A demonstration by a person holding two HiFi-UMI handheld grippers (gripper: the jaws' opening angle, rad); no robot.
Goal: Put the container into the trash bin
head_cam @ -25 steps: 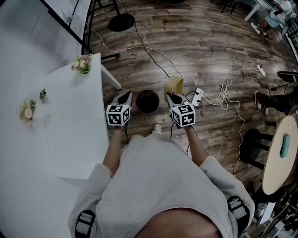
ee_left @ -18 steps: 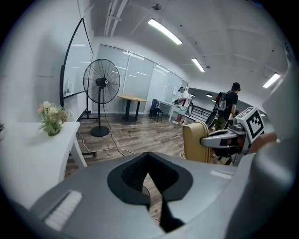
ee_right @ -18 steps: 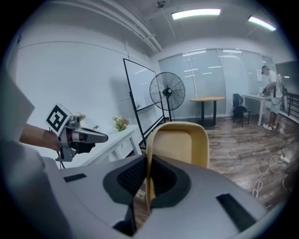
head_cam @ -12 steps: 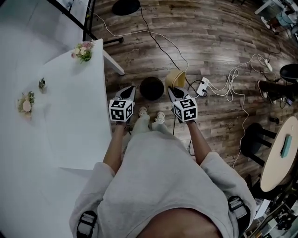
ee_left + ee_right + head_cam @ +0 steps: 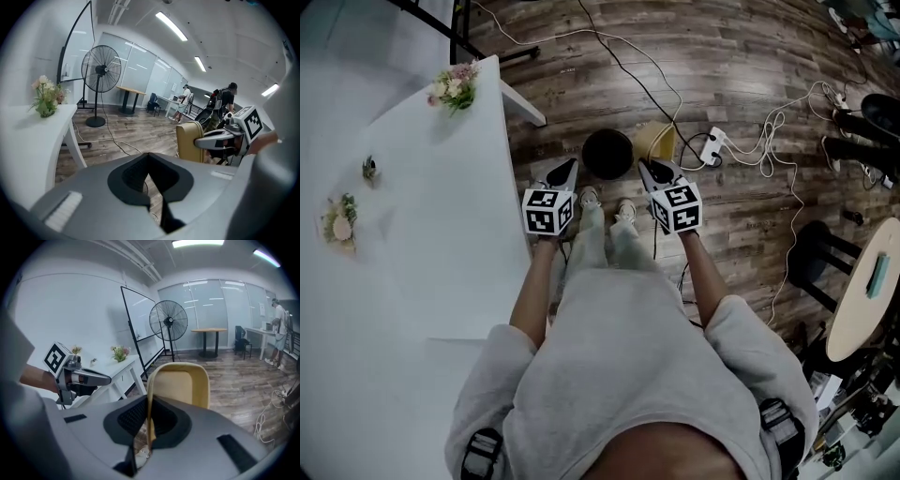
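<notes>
Our left gripper and right gripper have sunk toward the floor and drawn in closer to our body; the container has come down with the right one and now sits just beside the trash bin, no longer up behind it; the bin now lies beyond the fingertips rather than between the grippers; both shoes and our legs have come into sight between the grippers; the flowers have slid up the head view; the black round stand base at its top edge has gone.
</notes>
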